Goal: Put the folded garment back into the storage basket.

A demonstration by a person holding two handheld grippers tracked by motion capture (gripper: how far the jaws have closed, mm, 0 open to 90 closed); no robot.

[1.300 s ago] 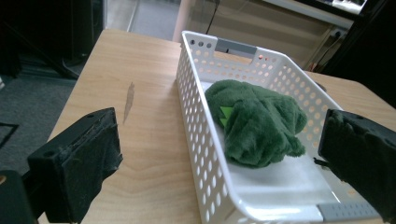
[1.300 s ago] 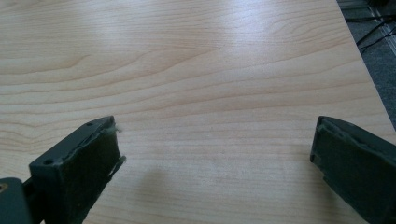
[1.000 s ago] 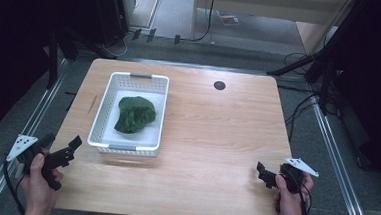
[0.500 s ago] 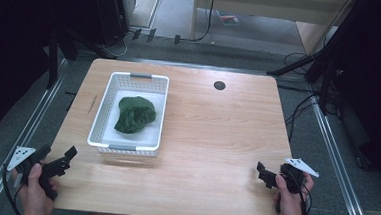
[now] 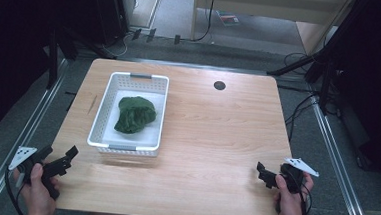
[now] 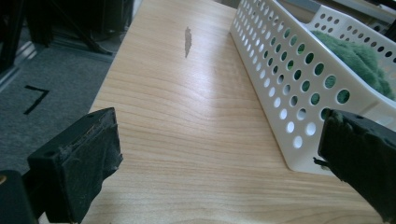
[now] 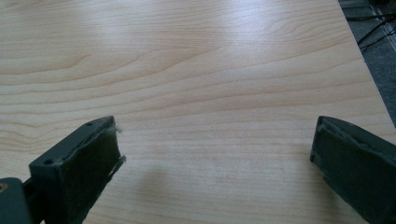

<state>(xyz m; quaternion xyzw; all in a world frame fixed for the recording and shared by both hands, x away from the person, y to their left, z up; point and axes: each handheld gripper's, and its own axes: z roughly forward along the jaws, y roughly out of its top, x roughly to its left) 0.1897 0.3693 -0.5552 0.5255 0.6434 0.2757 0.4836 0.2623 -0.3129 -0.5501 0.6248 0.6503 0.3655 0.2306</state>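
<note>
green cloth (image 5: 135,114) lies bunched inside the white basket (image 5: 103,117), on the left half of the wooden table (image 5: 216,139). left gripper (image 5: 66,159) is at the near left corner, close to the basket's near end, its jaws spread wide and holding nothing (through the basket holes (image 6: 299,74) the cloth (image 6: 359,56) is visible). right gripper (image 5: 264,173) is at the near right edge, well apart from the basket, jaws also wide and empty over bare wood.
</note>
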